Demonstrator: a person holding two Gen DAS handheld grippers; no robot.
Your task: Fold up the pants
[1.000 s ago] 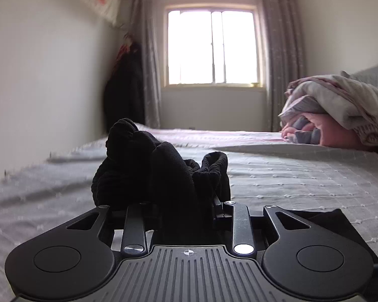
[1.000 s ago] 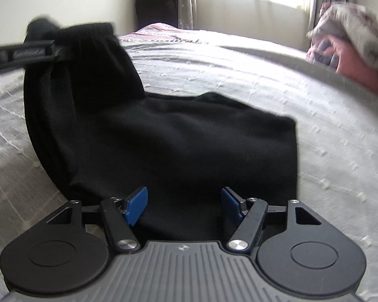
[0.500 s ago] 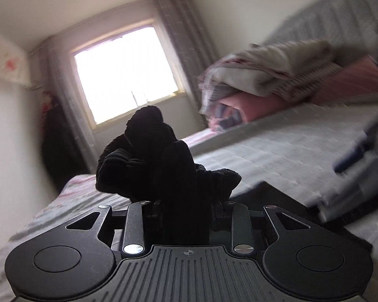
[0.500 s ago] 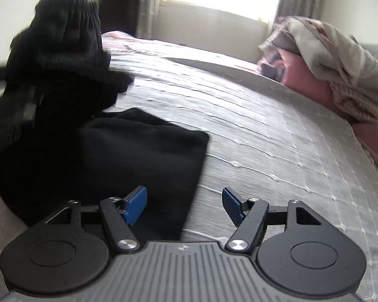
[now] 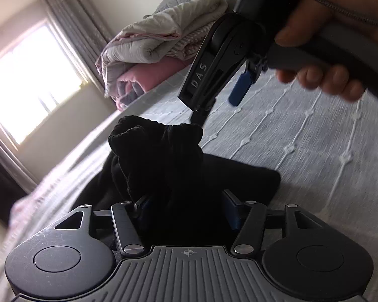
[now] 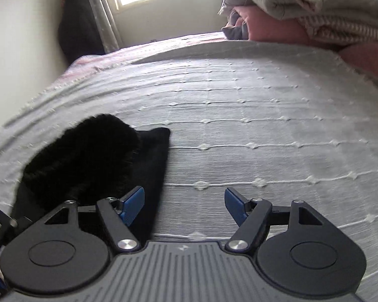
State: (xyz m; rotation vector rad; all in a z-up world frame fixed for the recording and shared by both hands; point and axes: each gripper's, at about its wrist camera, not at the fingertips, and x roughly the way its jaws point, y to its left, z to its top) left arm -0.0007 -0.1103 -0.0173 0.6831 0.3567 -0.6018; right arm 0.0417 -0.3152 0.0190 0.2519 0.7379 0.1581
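Sitting bunched on the grey bedspread [image 6: 239, 125], the black pants [image 5: 158, 156] were between the left gripper [image 5: 186, 211] fingers, whose jaws had just been opening. Right gripper [image 6: 184, 203] hung wide apart just beside the pants, gripping nothing.

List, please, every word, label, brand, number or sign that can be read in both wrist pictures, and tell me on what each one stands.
"DAS": pale letters running along the black finger arm of the right gripper, seen in the left wrist view.
Small crosshair mark, no letters: on the grey ribbed body of the left gripper.
Small pale mark on the right gripper's own ribbed body in the right wrist view: too blurred to read.
Nothing else readable.
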